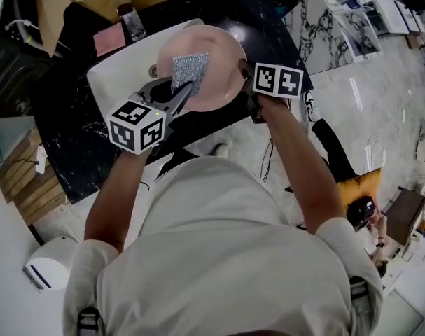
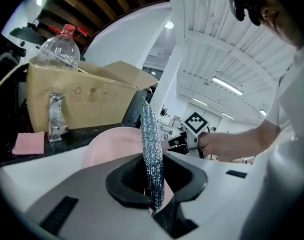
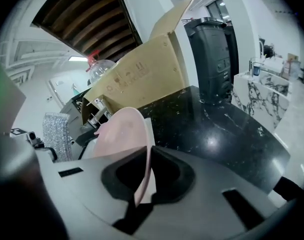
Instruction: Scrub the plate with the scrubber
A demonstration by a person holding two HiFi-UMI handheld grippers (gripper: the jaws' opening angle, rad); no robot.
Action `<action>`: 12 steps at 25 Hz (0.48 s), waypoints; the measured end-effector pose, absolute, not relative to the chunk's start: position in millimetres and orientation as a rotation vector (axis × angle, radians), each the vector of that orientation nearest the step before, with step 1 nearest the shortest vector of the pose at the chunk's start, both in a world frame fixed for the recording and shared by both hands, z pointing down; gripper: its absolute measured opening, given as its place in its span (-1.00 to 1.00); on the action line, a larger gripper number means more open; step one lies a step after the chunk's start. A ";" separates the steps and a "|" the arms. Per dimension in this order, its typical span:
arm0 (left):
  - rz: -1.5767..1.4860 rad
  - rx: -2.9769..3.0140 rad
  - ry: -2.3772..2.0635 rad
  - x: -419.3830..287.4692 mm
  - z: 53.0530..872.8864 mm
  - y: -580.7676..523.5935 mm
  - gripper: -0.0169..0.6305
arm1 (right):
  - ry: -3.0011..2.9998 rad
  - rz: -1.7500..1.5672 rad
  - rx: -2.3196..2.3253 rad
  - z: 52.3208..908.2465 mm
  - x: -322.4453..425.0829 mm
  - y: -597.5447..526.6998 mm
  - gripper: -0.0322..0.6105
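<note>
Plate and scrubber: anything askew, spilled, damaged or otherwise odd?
Nothing stands out. The right gripper clamps the pink plate by its rim above the white sink, the left gripper pinches the silver scrubber, and no spill or damage shows.

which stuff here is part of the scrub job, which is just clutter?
Job:
pink plate, in right gripper
silver scrubber, in left gripper
white sink

Lying about:
cardboard box
plastic bottle
pink cloth on black counter
</note>
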State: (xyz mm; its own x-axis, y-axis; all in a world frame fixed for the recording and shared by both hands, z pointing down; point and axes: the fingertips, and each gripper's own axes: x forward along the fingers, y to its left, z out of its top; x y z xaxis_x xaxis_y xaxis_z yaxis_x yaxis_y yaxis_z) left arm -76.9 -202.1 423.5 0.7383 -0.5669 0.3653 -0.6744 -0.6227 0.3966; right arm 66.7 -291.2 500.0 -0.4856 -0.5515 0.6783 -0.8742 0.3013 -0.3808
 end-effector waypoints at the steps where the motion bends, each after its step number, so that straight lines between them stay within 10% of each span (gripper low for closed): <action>1: 0.286 2.424 -0.935 -66.2 421.9 -205.8 -0.73 | -2.167 1.032 1.274 494.7 72.8 -288.7 -0.84; 12: 0.362 2.331 -0.824 25.5 431.7 -234.9 -0.74 | -2.306 1.014 1.260 458.2 107.3 -269.4 -0.84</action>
